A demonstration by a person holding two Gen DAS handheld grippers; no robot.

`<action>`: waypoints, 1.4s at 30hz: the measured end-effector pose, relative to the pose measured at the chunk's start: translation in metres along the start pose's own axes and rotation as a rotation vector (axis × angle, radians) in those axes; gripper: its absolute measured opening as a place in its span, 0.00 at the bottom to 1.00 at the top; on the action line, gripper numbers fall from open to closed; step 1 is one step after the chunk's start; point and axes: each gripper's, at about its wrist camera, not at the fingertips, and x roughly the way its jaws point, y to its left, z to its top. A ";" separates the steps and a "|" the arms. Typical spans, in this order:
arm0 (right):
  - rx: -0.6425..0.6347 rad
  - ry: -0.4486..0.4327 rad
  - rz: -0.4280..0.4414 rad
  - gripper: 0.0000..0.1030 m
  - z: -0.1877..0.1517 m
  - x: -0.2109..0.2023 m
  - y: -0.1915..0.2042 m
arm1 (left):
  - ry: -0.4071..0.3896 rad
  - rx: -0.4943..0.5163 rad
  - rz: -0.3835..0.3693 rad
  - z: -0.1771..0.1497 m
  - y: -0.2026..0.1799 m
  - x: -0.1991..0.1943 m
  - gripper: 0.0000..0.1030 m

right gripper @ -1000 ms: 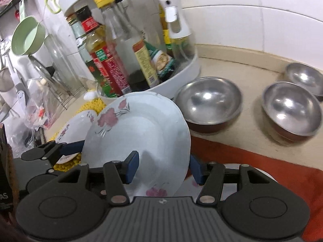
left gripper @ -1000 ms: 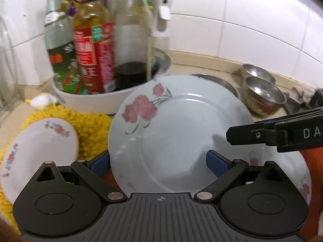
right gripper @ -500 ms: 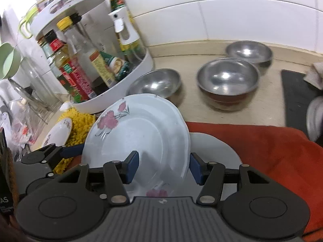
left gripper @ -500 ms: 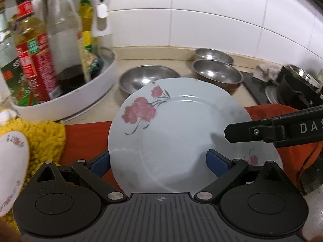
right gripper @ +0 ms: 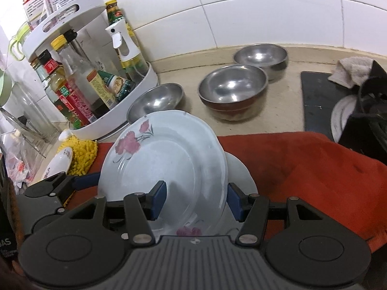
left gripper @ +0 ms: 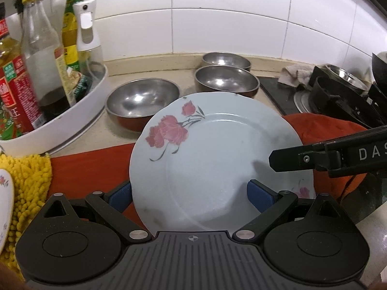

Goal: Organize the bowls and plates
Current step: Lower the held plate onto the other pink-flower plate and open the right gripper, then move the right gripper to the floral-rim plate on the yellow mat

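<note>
Worktop [right gripper: 285, 101]: beige, tiled wall behind; I see a red cloth [right gripper: 302, 164] spread over its near part.

Rack [right gripper: 145, 84]: white, round, holding bottles. The right view shows its upper tier; the left view cuts it off.

Plate [left gripper: 212, 159]: white, rose print, tilted and held above the cloth. Both grippers have it.

Second plate [right gripper: 241, 176]: only an edge shows behind the first, in the right view; how it rests I cannot tell.

Left gripper [left gripper: 191, 197]: jaws wide, one blue pad on each side of the plate's near edge; I cannot make out contact under the rim.

Right gripper [right gripper: 197, 199]: jaws part open, one pad in front of the plate's face, one behind its rim; whether they press I cannot tell.

Bowls: three steel, empty, apart on the worktop – near the rack [left gripper: 142, 99], middle [left gripper: 226, 79], by the wall [left gripper: 226, 60].

Small dish [right gripper: 58, 163]: floral, on a yellow mat [right gripper: 79, 154], half cut off in the left view.
</note>
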 end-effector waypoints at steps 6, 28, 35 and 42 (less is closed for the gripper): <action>0.021 0.012 -0.023 0.49 -0.007 -0.004 -0.005 | 0.018 0.026 -0.018 -0.004 -0.010 0.002 0.97; -0.048 0.030 -0.142 0.49 -0.018 0.002 -0.007 | 0.024 0.053 -0.021 -0.011 -0.016 0.009 0.96; -0.061 -0.047 -0.170 0.49 -0.008 -0.013 -0.004 | -0.023 0.006 0.013 -0.012 0.007 -0.010 0.96; -0.110 -0.067 -0.079 0.49 -0.003 -0.001 0.040 | -0.070 -0.059 0.141 -0.013 0.070 -0.045 0.98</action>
